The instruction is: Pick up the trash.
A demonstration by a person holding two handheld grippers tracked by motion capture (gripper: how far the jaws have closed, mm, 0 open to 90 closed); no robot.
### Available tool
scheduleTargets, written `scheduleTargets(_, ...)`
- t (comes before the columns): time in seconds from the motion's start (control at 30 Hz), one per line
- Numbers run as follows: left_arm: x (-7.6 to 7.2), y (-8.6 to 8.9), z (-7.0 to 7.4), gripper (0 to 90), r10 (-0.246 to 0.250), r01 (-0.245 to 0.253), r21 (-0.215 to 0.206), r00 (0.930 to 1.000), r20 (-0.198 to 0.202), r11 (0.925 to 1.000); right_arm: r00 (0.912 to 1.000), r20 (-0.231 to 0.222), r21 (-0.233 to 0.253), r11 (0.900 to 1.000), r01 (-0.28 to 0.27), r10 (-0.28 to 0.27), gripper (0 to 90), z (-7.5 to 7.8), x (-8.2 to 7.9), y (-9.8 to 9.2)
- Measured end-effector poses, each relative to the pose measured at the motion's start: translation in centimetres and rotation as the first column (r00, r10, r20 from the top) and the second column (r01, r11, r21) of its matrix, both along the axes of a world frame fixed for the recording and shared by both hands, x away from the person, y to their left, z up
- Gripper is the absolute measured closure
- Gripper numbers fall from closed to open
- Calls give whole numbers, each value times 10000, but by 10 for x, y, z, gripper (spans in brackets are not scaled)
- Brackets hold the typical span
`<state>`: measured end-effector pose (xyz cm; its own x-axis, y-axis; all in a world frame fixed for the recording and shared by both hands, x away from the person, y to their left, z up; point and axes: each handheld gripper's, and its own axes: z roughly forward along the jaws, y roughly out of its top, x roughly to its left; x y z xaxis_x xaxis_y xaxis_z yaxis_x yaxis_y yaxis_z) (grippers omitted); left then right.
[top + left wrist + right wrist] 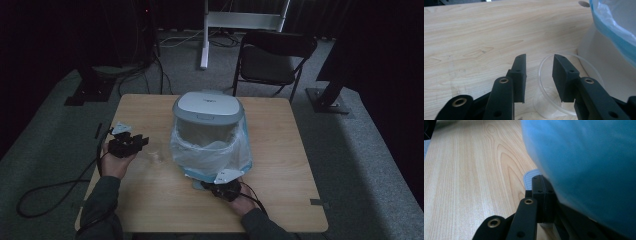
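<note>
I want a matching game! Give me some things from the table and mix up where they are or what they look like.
Things:
1. clear cup
2. bin lid
3. plastic bag
4. folding chair

Descriptions:
A. on the floor behind the table
B. grey, propped open
C. see-through with a blue edge, draped over the bin
D. lying on its side at the left gripper

Pairs: 1-D, 2-B, 3-C, 4-A

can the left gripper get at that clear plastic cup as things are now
Probably yes. The left gripper is open right at the clear cup, its jaws standing either side of the near rim, with nothing between them. The bin stands just beside but does not block it.
</note>
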<state>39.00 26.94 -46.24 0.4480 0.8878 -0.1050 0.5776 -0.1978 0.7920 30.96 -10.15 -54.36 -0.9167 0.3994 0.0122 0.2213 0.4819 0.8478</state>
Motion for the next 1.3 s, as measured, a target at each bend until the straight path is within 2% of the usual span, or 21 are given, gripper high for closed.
scheduleTargets(0.1,1,-1,-2,672,25,-24,125,9999,-117,9999,10000,-5,11,10000,6,-6,900,0,0,0)
scheduleTargets(0.4,3,-2,-10,734,-30,33,56,9985,-547,10000,10000,13,-11,10000,-2,2,900,0,0,0)
scheduleTargets(0.6,4,-4,-10,815,-128,138,145,9979,-639,9998,10000,26,-21,10000,0,0,900,0,0,0)
scheduleTargets(0.7,3,-5,-9,825,-200,209,148,9979,-617,9997,10000,36,-23,10000,3,-3,900,0,0,0)
scheduleTargets(0.8,3,-5,-8,833,-258,263,85,9981,-555,9996,10000,34,-17,10000,3,-3,900,0,0,0)
scheduleTargets(0.93,-1,-5,-3,841,-266,267,60,9994,-240,9996,10000,31,-22,10000,-1,1,900,0,0,0)
scheduleTargets(1.1,-6,-4,7,843,-347,351,-215,9992,172,9992,10000,33,-18,10000,0,1,900,0,0,0)
scheduleTargets(1.27,-11,-6,19,845,-554,586,-486,9963,659,9971,10000,21,-18,10000,-6,6,900,0,0,0)
scheduleTargets(1.3,-11,-6,19,845,-554,586,-486,9963,659,9971,10000,21,-18,10000,-6,6,900,0,0,0)
